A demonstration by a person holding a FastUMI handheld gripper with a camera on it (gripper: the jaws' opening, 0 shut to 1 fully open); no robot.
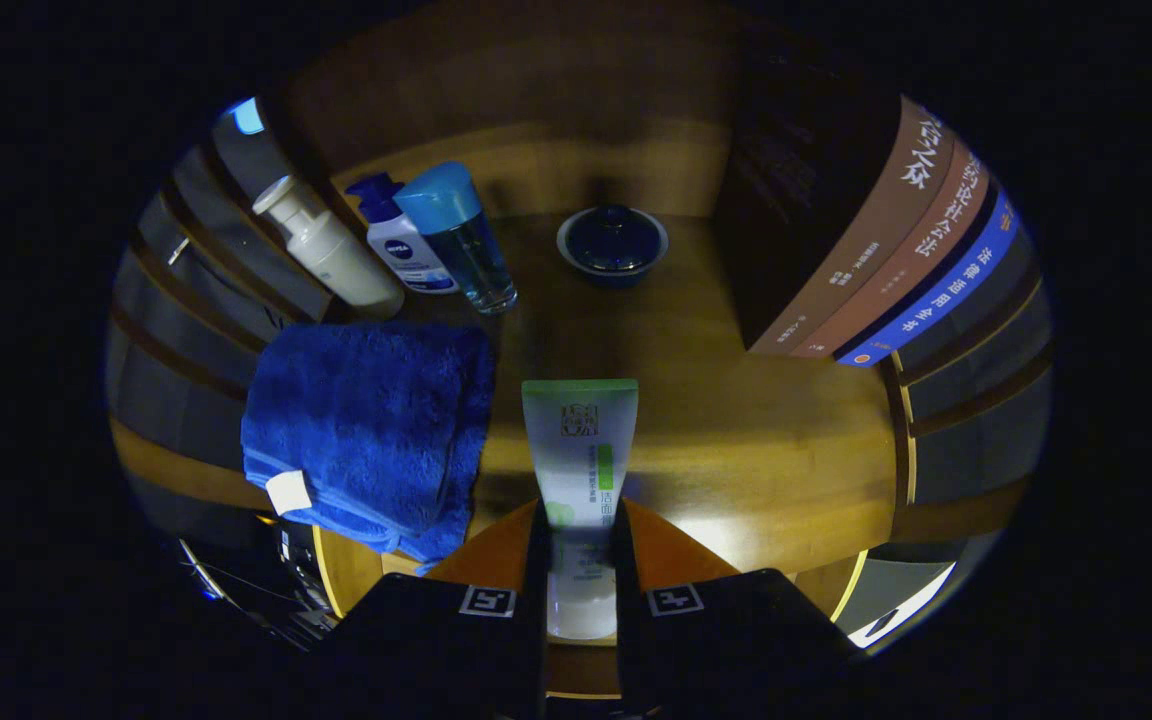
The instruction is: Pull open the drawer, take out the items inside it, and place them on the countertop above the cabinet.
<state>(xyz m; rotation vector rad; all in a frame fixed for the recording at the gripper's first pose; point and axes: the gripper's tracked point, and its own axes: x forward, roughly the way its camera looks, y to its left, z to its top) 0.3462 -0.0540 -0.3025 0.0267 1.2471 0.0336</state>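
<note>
Gripper (581, 560) clamped on a facial cleanser tube (579, 470) above the wooden countertop (736, 440).

The tube's lower end sits pinched between both fingers, partly hidden by them, while its flat crimped end points ahead over the wood. Dim light blurs the far back wall. Just left of the tube lies a folded blue towel (371, 430), overhanging the near edge; beyond it stand a white pump bottle (331, 255), a lotion bottle (396, 245) and a blue-capped bottle (461, 240). A lidded blue bowl (613, 243) keeps its contents hidden. Books (886, 240) stand at right; bare wood lies between them and the tube.
</note>
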